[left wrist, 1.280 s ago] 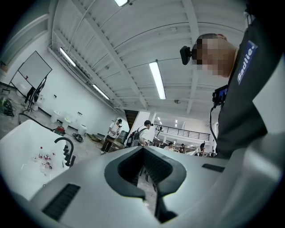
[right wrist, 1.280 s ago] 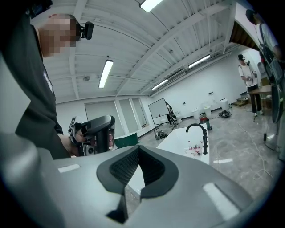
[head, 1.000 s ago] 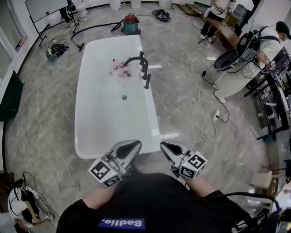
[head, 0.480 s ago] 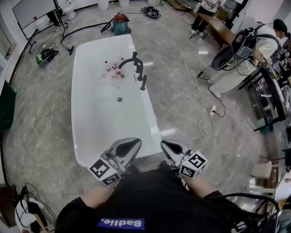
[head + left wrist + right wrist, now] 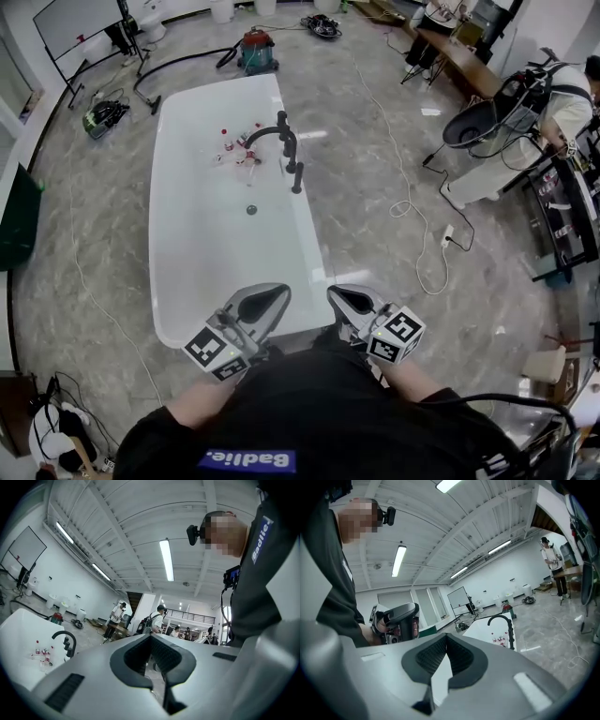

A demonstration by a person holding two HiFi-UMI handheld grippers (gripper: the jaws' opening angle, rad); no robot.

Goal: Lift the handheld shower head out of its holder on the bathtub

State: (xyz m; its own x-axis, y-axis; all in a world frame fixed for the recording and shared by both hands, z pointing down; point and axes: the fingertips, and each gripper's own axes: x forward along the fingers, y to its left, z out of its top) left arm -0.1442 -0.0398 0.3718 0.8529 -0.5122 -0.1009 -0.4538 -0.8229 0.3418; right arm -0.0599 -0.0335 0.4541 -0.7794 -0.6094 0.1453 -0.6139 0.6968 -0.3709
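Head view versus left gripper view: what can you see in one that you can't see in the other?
Only the head view shows the drain, the right gripper and the white cable on the floor. Only the left gripper view shows the ceiling light and the balcony railing. Both show the white bathtub, its black faucet, the little bottles and the left gripper, whose jaws are shut.

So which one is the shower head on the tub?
Find the big white bathtub in the middle of the floor. On its right rim, the shower head is the short, straight black stick nearest us, not the tall curved spout behind it.
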